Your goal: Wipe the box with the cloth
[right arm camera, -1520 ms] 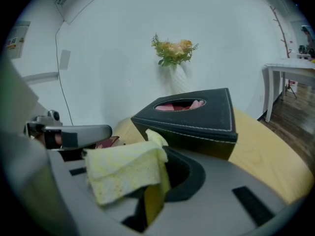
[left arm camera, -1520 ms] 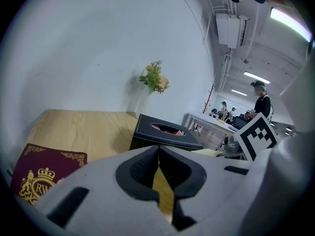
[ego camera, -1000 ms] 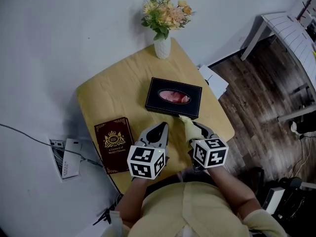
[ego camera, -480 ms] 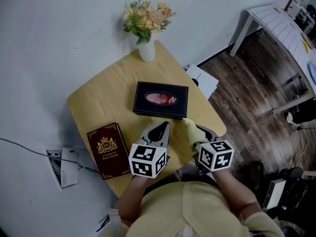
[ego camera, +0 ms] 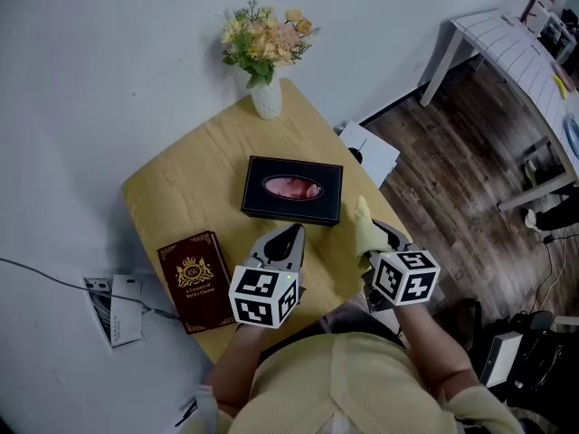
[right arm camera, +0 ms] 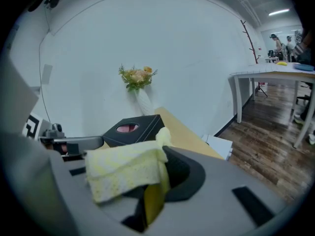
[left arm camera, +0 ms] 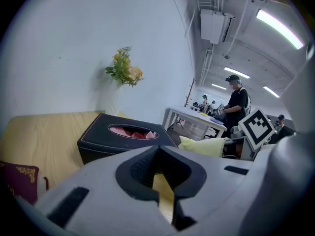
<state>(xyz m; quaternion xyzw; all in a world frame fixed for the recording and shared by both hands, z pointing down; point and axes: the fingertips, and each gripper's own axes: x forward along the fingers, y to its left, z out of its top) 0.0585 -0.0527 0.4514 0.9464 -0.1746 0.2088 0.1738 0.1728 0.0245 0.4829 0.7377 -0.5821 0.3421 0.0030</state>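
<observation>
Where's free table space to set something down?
Biggest bare stretch of table: left of the box, between vase and book. Narrow strip right of the box, to the edge. Near edge is crowded: left tongs and right tongs, gripping the cloth, hang there.

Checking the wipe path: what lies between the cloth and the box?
Nothing but bare table, in the head view; right gripper holds the cloth beside the box.

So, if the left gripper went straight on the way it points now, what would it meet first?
Most likely the black box, which lies straight ahead of the left gripper. As the gripper tilts down, it may touch the table just short of the box.
</observation>
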